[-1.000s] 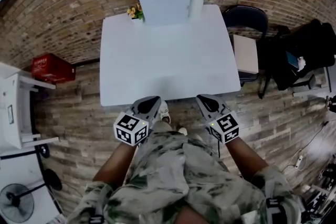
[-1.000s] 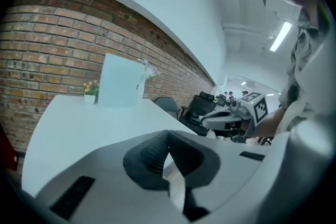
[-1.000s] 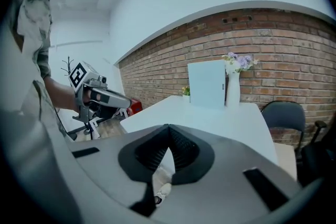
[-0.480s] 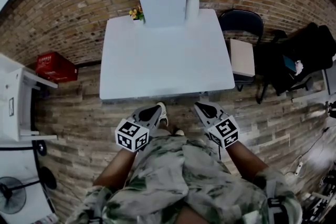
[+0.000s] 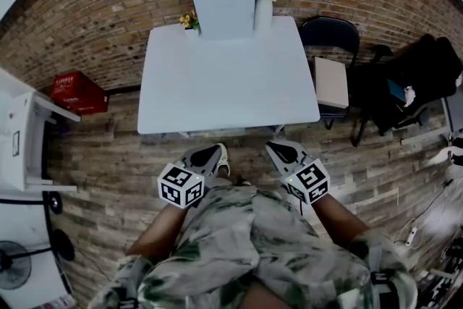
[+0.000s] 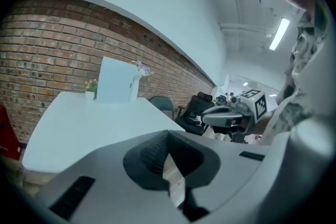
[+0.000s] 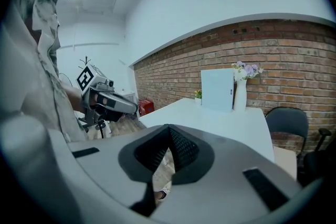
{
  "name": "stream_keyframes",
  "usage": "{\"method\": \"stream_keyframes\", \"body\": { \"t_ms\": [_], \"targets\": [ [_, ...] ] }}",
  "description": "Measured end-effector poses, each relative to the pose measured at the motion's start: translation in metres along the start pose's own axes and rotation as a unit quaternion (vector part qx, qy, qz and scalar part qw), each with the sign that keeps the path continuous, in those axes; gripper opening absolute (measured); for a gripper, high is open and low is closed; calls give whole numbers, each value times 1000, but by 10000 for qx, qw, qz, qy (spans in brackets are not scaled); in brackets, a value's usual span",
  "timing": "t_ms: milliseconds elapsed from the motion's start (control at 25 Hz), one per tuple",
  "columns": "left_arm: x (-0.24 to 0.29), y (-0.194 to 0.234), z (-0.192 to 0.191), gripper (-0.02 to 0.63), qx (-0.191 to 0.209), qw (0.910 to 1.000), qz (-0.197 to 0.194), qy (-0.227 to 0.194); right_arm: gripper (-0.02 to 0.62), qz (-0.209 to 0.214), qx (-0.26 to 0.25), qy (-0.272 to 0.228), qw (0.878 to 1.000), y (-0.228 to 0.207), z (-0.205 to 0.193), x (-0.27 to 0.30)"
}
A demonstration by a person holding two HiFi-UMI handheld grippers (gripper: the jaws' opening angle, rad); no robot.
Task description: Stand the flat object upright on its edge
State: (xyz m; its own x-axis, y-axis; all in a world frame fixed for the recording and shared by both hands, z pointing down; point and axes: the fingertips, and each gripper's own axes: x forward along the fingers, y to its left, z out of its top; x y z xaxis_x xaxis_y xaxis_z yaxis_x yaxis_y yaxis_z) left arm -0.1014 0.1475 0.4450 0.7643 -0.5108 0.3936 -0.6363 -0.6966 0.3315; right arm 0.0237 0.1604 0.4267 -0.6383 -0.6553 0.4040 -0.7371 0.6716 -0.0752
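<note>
Head view: a white tabletop (image 5: 224,90) stands against a brick wall (image 5: 108,3). The flat board (image 5: 226,7) is upright on its edge at the far side of the tabletop, between a small pot of yellow flowers (image 5: 189,20) on its left and a white vase (image 5: 264,11) of pale flowers just beside it on its right. The left hand-held gripper (image 5: 208,153) and the right hand-held gripper (image 5: 282,150) are side by side over the wooden floor (image 5: 108,163), short of the tabletop's near edge and well apart from the board. A dark chair (image 5: 330,31) stands to the right of the tabletop and a red box (image 5: 72,92) lies to its left.

Left gripper view: the jaws are closed together with nothing between them. The board stands far off at the back of the tabletop.

Right gripper view: these jaws are likewise pressed together and empty. The board and vase stand side by side before the wall.
</note>
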Motion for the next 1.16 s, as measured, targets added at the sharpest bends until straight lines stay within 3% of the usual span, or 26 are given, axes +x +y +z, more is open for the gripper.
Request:
{"method": "stream_keyframes", "body": {
  "t_ms": [1160],
  "targets": [
    [23, 4, -4, 25, 23, 9999, -4, 170, 20, 96, 227, 8, 9997, -13, -14, 5]
  ]
}}
